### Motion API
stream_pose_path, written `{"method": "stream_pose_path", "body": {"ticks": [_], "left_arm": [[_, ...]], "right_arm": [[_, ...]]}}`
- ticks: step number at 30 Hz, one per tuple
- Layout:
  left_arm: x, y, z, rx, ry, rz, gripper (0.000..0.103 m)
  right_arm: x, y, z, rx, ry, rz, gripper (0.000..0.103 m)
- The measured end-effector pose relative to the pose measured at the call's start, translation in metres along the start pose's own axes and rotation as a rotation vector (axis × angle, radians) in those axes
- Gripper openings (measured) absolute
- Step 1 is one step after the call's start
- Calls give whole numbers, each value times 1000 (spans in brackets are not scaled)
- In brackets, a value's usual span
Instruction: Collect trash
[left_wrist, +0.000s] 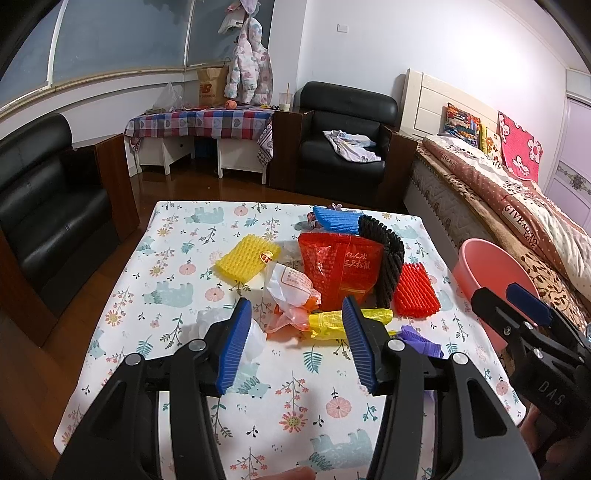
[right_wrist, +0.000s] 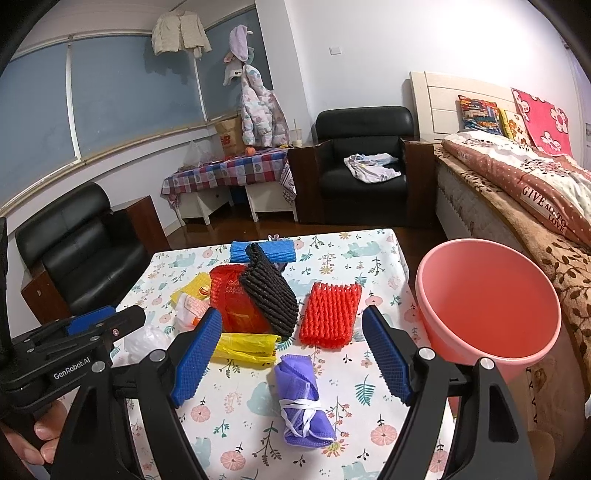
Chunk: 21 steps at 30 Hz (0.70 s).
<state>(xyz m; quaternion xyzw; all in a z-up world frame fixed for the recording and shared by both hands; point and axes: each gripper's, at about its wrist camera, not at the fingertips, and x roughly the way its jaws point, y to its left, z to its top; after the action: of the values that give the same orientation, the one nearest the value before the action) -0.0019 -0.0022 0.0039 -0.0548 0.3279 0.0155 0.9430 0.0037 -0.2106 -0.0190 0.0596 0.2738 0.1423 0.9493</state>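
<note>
Trash lies in a heap on the floral tablecloth: a red snack bag, black foam net, red foam net, yellow foam net, blue foam net, yellow plastic bag, white wrapper and a rolled purple mask. My left gripper hovers open before the heap, nothing between its pads. My right gripper is open above the purple mask, apart from it. The pink bucket stands at the table's right edge.
A crumpled clear plastic piece lies at the left of the heap. Black armchairs stand left and behind the table, and a bed runs along the right. A checkered side table sits by the window.
</note>
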Motion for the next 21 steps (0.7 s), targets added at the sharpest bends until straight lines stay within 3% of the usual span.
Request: {"method": "stream_pose_path", "body": {"ticks": [21], "left_arm": [[-1,-2,-2,-2,3,-3,52]], "right_arm": [[-3,-3,0,4,-2,-7,77]]}}
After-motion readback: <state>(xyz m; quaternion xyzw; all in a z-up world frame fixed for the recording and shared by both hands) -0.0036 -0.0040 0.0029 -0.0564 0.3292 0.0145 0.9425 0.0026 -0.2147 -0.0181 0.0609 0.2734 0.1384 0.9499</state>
